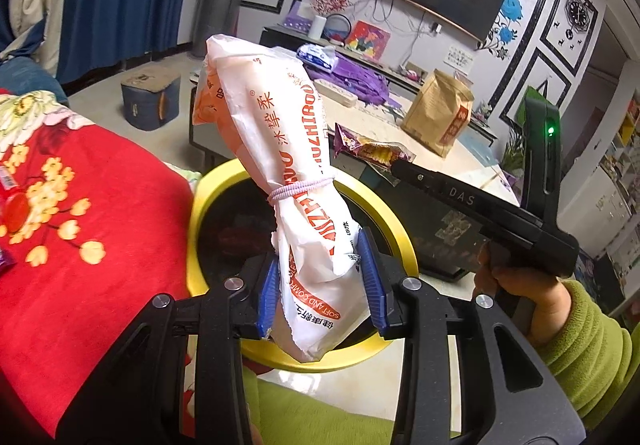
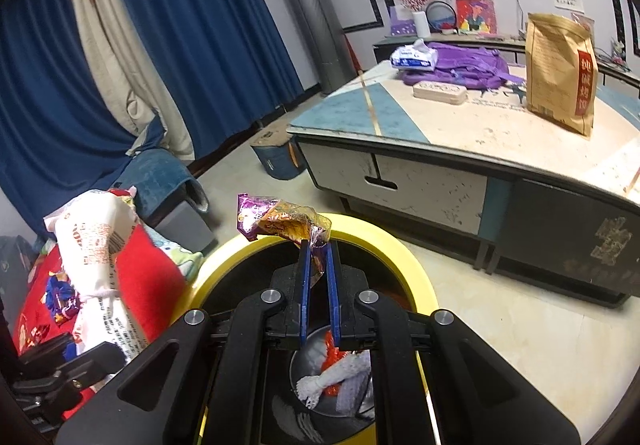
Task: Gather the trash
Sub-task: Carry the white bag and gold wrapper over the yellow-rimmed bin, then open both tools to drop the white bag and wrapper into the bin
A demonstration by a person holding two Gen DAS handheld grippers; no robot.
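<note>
My left gripper [image 1: 320,269] is shut on a white tissue pack wrapper [image 1: 280,149] with orange print, tied round the middle with a band. It stands upright above the yellow-rimmed trash bin [image 1: 200,205]. My right gripper [image 2: 318,245] is shut on a crumpled purple and orange snack wrapper [image 2: 280,221], held over the same trash bin [image 2: 416,265]. In the left wrist view the right gripper's black body [image 1: 480,205] and its snack wrapper [image 1: 372,149] reach in from the right. The tissue pack wrapper [image 2: 96,253] shows at the left of the right wrist view. White and red trash [image 2: 336,373] lies inside the bin.
A red flowered blanket [image 1: 80,245] with small wrappers [image 2: 60,301] lies left of the bin. Beyond it a low coffee table [image 2: 440,149] holds a brown paper bag [image 2: 560,73], a purple bag [image 2: 472,65] and a tissue pack [image 2: 414,57]. Blue curtains [image 2: 160,25] hang behind.
</note>
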